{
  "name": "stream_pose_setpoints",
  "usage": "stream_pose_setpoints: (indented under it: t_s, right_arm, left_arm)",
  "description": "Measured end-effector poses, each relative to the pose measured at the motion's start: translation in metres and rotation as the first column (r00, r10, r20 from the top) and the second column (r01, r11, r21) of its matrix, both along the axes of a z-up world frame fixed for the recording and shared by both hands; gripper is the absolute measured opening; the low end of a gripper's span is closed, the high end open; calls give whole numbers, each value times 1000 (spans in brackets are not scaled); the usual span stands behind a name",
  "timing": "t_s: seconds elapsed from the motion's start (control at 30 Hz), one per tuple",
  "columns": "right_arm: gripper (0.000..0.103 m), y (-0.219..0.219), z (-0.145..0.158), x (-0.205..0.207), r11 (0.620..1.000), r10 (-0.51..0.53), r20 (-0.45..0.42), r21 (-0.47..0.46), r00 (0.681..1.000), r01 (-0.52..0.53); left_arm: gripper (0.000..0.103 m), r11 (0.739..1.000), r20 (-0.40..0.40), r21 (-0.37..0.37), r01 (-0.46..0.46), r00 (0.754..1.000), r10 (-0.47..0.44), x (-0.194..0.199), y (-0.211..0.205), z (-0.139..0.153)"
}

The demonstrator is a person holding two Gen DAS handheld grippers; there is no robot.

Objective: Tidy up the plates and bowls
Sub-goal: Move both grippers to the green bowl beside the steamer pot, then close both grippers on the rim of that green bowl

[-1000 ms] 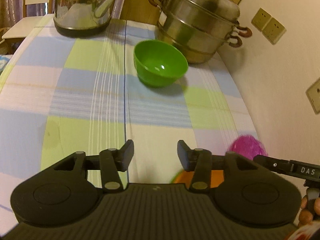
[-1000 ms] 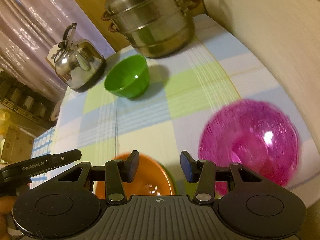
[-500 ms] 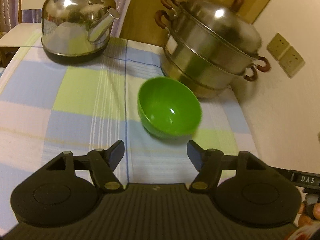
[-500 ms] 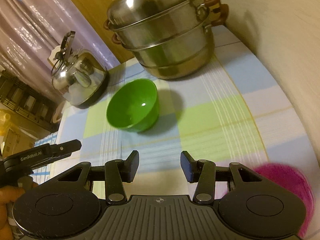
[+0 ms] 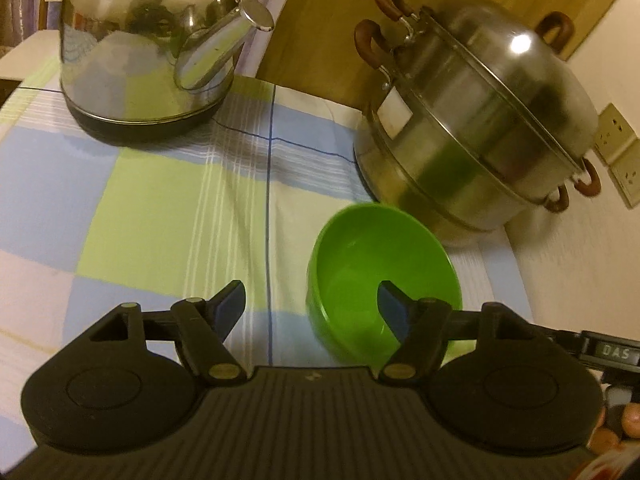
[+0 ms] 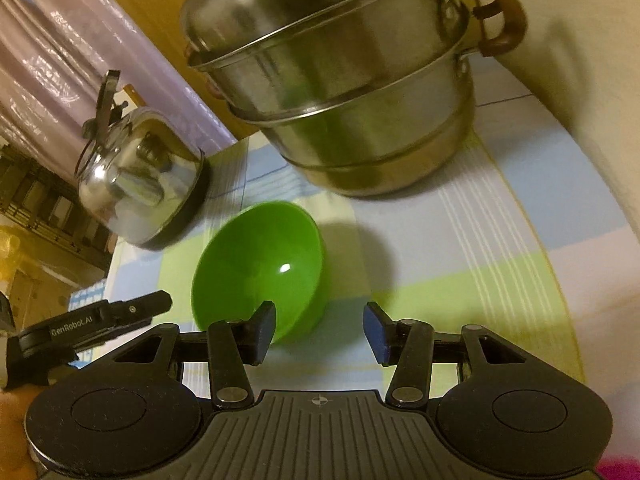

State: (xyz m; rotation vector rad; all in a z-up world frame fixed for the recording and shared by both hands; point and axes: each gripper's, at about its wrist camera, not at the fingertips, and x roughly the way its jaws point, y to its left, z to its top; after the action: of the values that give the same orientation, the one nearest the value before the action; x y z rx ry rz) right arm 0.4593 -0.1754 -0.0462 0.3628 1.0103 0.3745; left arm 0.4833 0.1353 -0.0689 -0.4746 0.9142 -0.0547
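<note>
A green bowl stands upright and empty on the checked tablecloth, just in front of the steel steamer pot. My left gripper is open; its right finger overlaps the bowl's near right side and its left finger is clear of the bowl. The bowl also shows in the right wrist view. My right gripper is open, with its left finger in front of the bowl's near rim and its right finger over bare cloth. A sliver of pink bowl shows at the bottom right corner.
A stacked steel steamer pot with brown handles stands at the back right, close to the wall. A steel kettle stands at the back left. Wall sockets are on the right wall. The checked tablecloth covers the table.
Both grippers have moved forward toward the green bowl, which now lies at their fingertips. The left gripper's fingers have spread wider. The orange and pink bowls have dropped out of view.
</note>
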Motion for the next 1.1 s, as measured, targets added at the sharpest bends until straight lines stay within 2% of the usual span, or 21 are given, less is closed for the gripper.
stream_pose_setpoints:
  t_s: [0.2, 0.33, 0.47, 0.53, 0.73, 0.77, 0.8, 0.87, 0.93, 1.07, 1.1]
  right_arm:
    - [49, 6, -18, 33, 1000, -13, -9, 10, 1000, 13]
    - [49, 12, -27, 45, 1000, -5, -11, -4, 1000, 5]
    - [49, 15, -37, 54, 1000, -4, -18, -19, 1000, 4]
    - [49, 16, -41, 56, 1000, -4, -24, -31, 1000, 3]
    - [47, 23, -49, 60, 998, 12, -24, -64, 1000, -14]
    - [44, 24, -51, 61, 998, 17, -29, -61, 999, -18]
    - [36, 26, -52, 62, 998, 21, -33, -59, 999, -23]
    - [28, 29, -54, 63, 998, 27, -40, -63, 999, -30]
    - [25, 32, -55, 64, 997, 33, -43, -66, 999, -36]
    - [10, 40, -55, 64, 995, 48, -42, -86, 998, -51]
    - [10, 42, -54, 63, 994, 50, -42, -96, 998, -54]
  left_arm:
    - [68, 1000, -7, -31, -7, 1000, 7, 25, -2, -13]
    - [57, 1000, -23, -28, 6, 1000, -7, 35, -6, -22]
    - [50, 999, -39, -34, 20, 999, -21, 40, -8, -32]
    - [39, 999, -50, -33, 29, 998, -31, 42, -9, -36]
    - [22, 999, -70, -18, 49, 996, -50, 44, -13, -43]
    - [21, 999, -72, -11, 52, 996, -53, 44, -14, -43]
    - [18, 999, -73, -4, 55, 996, -55, 44, -14, -43]
    - [15, 999, -74, 5, 53, 996, -53, 44, -15, -43]
    - [12, 998, -72, 3, 59, 996, -58, 44, -15, -43]
    - [8, 997, -76, 25, 73, 995, -71, 45, -19, -41]
    - [7, 997, -78, 31, 73, 994, -71, 45, -20, -40]
